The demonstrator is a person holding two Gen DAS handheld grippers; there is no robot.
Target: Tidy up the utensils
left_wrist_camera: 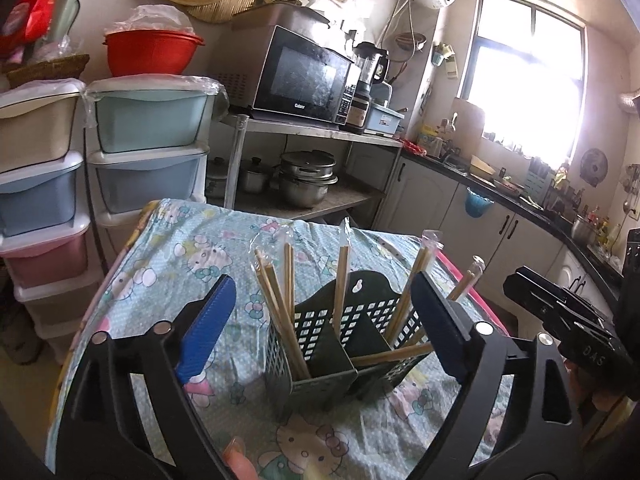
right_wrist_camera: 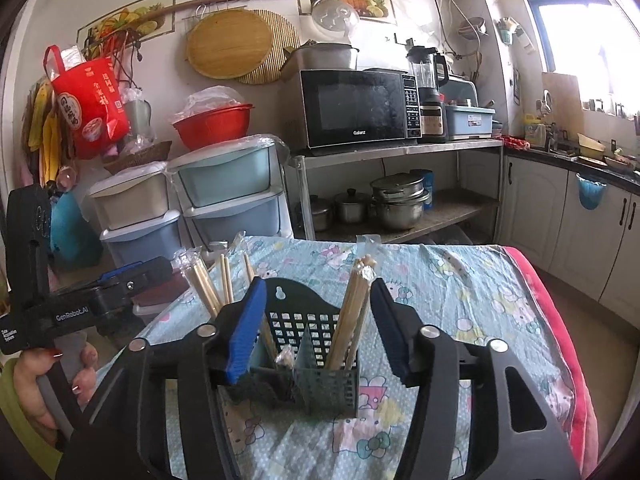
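A dark green perforated utensil caddy (left_wrist_camera: 316, 320) (right_wrist_camera: 304, 326) stands upright on a table covered with a cartoon-cat cloth (left_wrist_camera: 180, 264) (right_wrist_camera: 460, 280). Several wooden chopsticks (left_wrist_camera: 280, 312) (right_wrist_camera: 354, 312) in clear sleeves lean in its compartments. My left gripper (left_wrist_camera: 323, 280) is open wide, its blue pads apart on either side of the caddy and touching nothing. My right gripper (right_wrist_camera: 318, 284) is open too, with one pad at each side of the caddy and a visible gap. Each gripper also shows from the side in the other view, the right gripper (left_wrist_camera: 560, 312) and the left gripper (right_wrist_camera: 120, 284).
Stacked plastic drawer units (left_wrist_camera: 148, 152) (right_wrist_camera: 224, 192) stand behind the table on the left. A metal shelf carries a microwave (right_wrist_camera: 360, 108) and pots (right_wrist_camera: 396, 204). Kitchen cabinets (right_wrist_camera: 560, 216) run along the right. A person's hand (right_wrist_camera: 36, 384) holds the left gripper.
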